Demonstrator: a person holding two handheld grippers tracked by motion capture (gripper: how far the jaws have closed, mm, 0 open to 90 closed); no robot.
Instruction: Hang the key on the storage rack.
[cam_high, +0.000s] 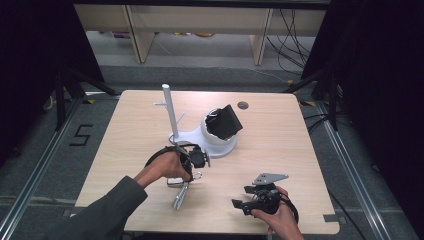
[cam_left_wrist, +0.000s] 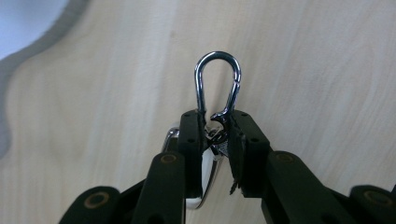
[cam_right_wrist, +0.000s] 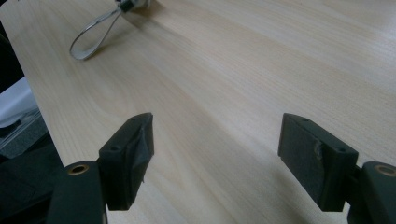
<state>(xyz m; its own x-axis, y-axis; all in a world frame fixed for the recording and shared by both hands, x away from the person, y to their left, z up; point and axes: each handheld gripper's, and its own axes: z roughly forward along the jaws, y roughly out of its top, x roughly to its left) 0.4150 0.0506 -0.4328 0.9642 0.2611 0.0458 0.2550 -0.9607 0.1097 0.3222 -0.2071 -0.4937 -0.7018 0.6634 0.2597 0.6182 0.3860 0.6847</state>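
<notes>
My left gripper (cam_high: 198, 161) is over the middle of the table, shut on a silver snap hook (cam_left_wrist: 218, 79). The hook's rounded loop sticks out past the jaw tips, and more shiny metal (cam_left_wrist: 205, 179) shows between the jaws lower down. In the high view a silver metal piece (cam_high: 181, 194) runs from that gripper toward the table's front. My right gripper (cam_high: 239, 205) rests near the front right of the table, open, with bare wood between its fingers (cam_right_wrist: 133, 144). A wire loop (cam_right_wrist: 91, 39) of the metal piece lies farther off in the right gripper view.
A white stand with an upright post (cam_high: 170, 112) and a round base (cam_high: 220, 144) sits behind the left gripper; a black boxy object (cam_high: 226, 121) rests tilted in the base. The light wooden table (cam_high: 280, 145) has a round hole (cam_high: 243, 105) near its far edge.
</notes>
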